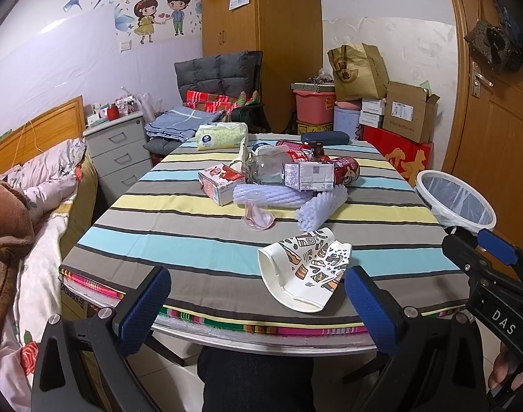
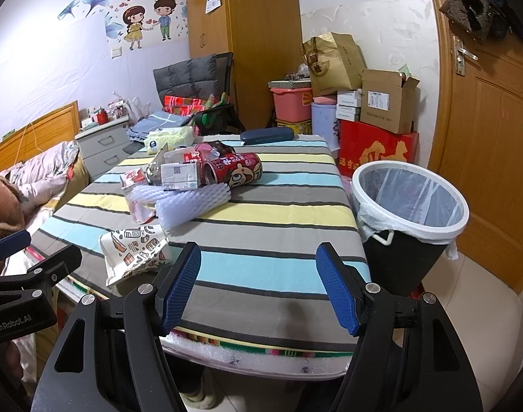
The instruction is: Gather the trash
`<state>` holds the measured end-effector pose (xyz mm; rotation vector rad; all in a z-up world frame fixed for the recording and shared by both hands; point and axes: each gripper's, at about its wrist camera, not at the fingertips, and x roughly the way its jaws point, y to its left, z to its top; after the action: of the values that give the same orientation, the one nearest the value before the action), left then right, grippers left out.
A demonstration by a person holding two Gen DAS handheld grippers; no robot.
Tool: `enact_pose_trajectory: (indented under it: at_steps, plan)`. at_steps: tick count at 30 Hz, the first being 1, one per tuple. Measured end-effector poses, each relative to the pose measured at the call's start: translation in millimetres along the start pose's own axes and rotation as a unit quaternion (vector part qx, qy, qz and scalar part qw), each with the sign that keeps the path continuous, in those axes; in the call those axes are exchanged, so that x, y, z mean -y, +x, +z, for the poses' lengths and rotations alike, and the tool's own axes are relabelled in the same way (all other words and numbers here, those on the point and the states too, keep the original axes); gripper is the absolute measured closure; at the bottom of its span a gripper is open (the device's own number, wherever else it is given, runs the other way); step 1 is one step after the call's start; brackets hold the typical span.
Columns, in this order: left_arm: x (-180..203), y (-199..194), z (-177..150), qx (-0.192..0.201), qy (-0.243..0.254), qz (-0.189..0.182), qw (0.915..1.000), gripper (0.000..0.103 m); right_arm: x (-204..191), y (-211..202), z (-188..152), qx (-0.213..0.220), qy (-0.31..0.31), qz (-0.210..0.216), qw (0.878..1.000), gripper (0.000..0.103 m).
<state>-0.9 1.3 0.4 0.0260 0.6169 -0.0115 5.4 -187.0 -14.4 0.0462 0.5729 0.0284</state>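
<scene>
The squashed paper cup [image 1: 304, 273] lies flat at the near table edge, just ahead of the left gripper [image 1: 258, 304], leaning toward its right finger. Its long side runs across, slanting. The left gripper is nearer. Both the left and the right gripper [image 2: 261, 286] are spread wide, holding nothing. Farther ahead sit cans [image 2: 235, 171], cartons and foam. The lined trash bin [image 2: 409, 206] stands right of the right gripper; nothing shows inside.

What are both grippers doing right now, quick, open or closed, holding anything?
Left gripper: open, holding nothing, poised at the table edge near the crushed paper cup.
Right gripper: open, holding nothing, above the striped tablecloth.
</scene>
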Motion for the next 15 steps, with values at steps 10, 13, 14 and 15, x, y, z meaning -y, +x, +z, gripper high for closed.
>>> enact_pose_trajectory:
  at_steps: [10, 13, 14, 15]
  plan:
    - [0.1, 0.5, 0.1, -0.001, 0.000, -0.001, 1.0000, 0.000, 0.5, -1.2, 0.5, 0.000, 0.000, 0.000, 1.000, 0.032]
    - [-0.1, 0.5, -0.1, -0.001, -0.001, -0.002, 1.0000, 0.000, 1.4, -1.7, 1.3, 0.001, 0.000, -0.001, 1.000, 0.032]
    - [-0.1, 0.6, -0.2, -0.001, -0.001, -0.002, 1.0000, 0.000, 1.0, -2.0, 0.8, 0.001, 0.001, -0.001, 1.000, 0.032]
    - [-0.1, 0.4, -0.2, -0.001, -0.001, -0.002, 1.0000, 0.000, 0.7, -1.9, 0.7, 0.001, 0.000, -0.001, 1.000, 0.032]
